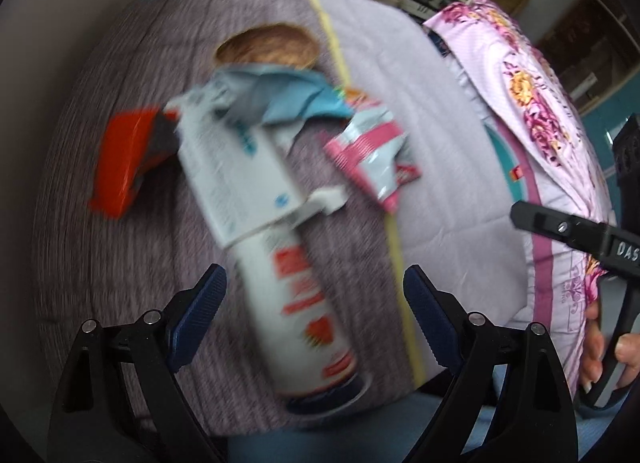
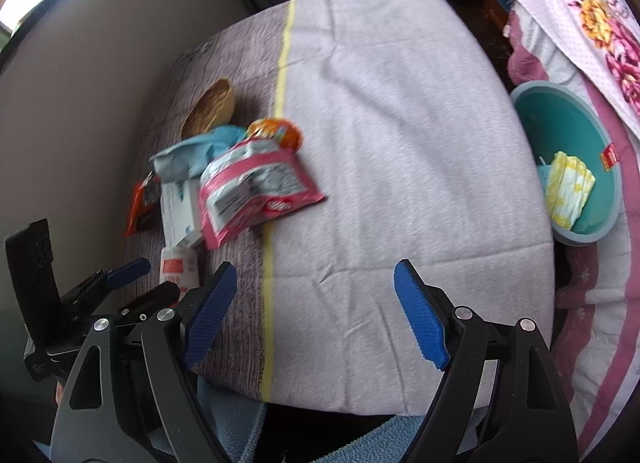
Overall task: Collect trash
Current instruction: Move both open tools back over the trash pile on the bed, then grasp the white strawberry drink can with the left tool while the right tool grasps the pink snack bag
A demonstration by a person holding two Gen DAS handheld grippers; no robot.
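Note:
A heap of trash lies on a padded grey and lilac surface (image 2: pixel 400 135). It holds a white can with red print (image 1: pixel 308 311), a white carton (image 1: pixel 236 179), a red wrapper (image 1: pixel 124 163), a pink and silver packet (image 1: pixel 372 155) (image 2: pixel 256 187), a blue crumpled bag (image 1: pixel 280 95) (image 2: pixel 192 151) and an orange packet (image 2: pixel 276 131). My left gripper (image 1: pixel 316 299) hangs open above the can, its fingers on either side and apart from it. My right gripper (image 2: pixel 316 303) is open over bare lilac fabric, right of the heap. The left gripper (image 2: pixel 132 283) also shows at the lower left of the right wrist view.
A teal basin (image 2: pixel 600 199) with a yellow and white wrapper (image 2: pixel 568 187) in it sits at the right, beside a pink floral quilt (image 2: pixel 592 23). A brown woven dish (image 1: pixel 268 47) lies behind the heap. A grey wall (image 2: pixel 80 83) borders the left. A hand (image 1: pixel 600 355) holds the right tool.

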